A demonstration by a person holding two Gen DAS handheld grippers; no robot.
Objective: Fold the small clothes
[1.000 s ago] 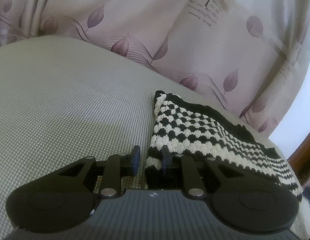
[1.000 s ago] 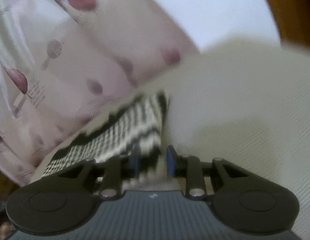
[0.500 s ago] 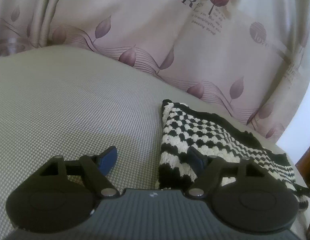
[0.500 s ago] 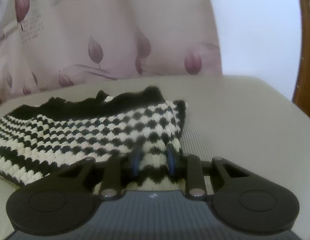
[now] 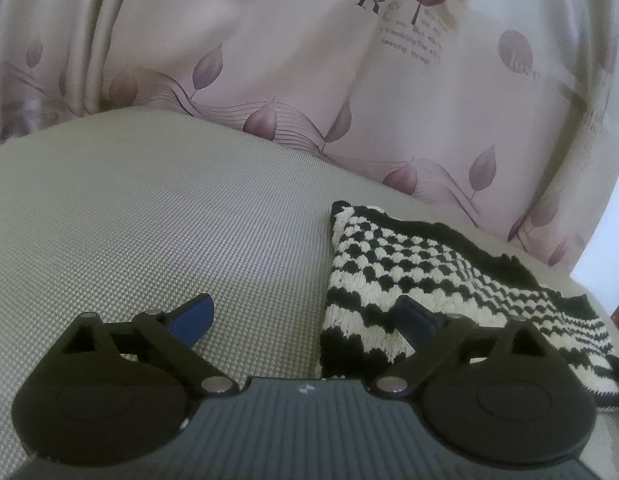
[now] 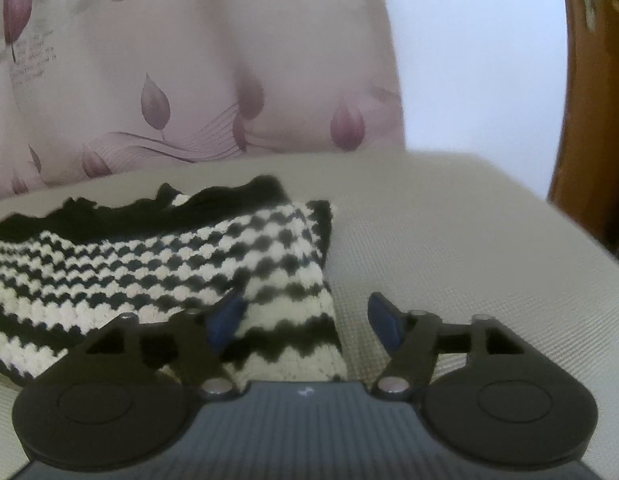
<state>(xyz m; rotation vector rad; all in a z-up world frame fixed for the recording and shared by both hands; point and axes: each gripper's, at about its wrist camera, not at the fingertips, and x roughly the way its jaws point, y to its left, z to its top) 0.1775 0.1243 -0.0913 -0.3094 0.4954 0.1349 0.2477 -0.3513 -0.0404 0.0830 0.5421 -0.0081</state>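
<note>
**A:** Why is the knitted garment lying flat on the bench like that, with one of your tongs at each end?

**B:** It is sitting doubled over, black-and-cream rows on top and a black edge showing along its far side, close to the leaf-print curtain. I'm judging that you are laying down a fold, so each near corner is being set squarely on the cloth below it.

**A:** And the left tongs?

**B:** You are holding them spread very wide; the jaws have just been opening. The left blue pad is hovering over bare bench, the right one is lying over the garment's near left corner, and nothing is being squeezed.

**A:** The right tongs?

**B:** Those are standing well apart too, having just been opening. The garment's near right corner is lying between the jaws, with one pad resting against the knit and the other clear over bare bench. You are gripping nothing there.
</note>
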